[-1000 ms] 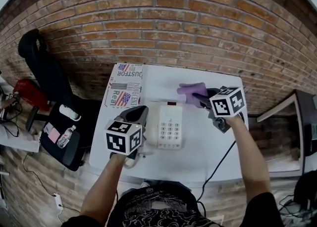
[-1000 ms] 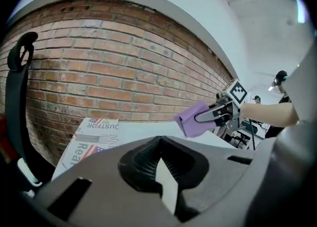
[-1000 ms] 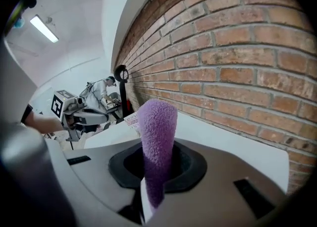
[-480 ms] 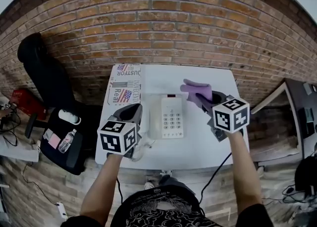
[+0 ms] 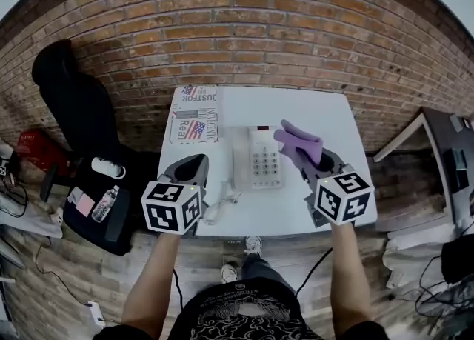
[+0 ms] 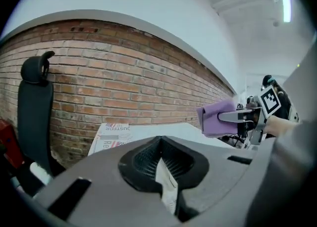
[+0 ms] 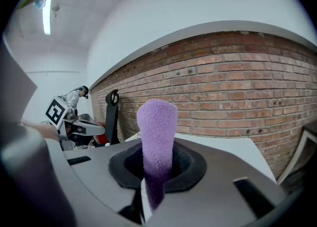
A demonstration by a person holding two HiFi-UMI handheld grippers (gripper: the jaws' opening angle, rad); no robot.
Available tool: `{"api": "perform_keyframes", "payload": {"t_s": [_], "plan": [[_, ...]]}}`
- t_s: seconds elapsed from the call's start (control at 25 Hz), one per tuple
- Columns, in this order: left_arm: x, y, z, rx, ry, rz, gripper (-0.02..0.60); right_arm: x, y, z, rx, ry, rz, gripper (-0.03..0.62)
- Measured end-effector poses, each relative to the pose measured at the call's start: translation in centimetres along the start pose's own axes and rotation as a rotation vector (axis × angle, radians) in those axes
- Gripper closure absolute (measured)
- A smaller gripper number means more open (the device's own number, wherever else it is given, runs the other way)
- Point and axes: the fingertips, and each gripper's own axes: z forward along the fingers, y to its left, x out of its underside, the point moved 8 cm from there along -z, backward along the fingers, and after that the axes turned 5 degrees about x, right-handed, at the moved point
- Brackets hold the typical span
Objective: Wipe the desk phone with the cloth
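The white desk phone (image 5: 265,158) lies in the middle of the white table (image 5: 244,112), keypad up, handset on its left side. Its coiled cord (image 5: 222,205) trails toward the front edge. My right gripper (image 5: 312,156) hovers just right of the phone, shut on a purple cloth (image 5: 299,141) that sticks up past its jaws (image 7: 157,137). Off the table's front left corner, my left gripper (image 5: 192,164) is shut with nothing in it (image 6: 161,169). In the left gripper view the cloth (image 6: 217,117) shows at the right, above the table.
A printed paper with flags (image 5: 194,112) lies on the table's back left. A black office chair (image 5: 70,109) stands left of the table, with a bag and bottle (image 5: 96,201) on the floor. Another desk (image 5: 437,146) is at the right. A brick wall (image 5: 244,27) runs behind.
Both grippers have drawn back toward the table's front edge. The right one has carried the cloth from behind the phone to its right side. The left one has moved away from the phone.
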Motion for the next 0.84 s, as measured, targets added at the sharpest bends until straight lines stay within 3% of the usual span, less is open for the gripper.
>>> {"api": "perform_keyframes", "payload": {"t_s": [0.36, 0.84], "plan": [[1.2, -0.3, -1.8, 0.013, 0.002, 0.018, 0.575, 1.3, 2.7, -1.9, 0.052, -0.008, -0.009, 0.551], [1.3, -0.9, -2.1, 0.031, 0.0, 0.02, 0.575, 1.6, 3.4, -2.9, 0.051, -0.015, -0.002, 0.551]]}}
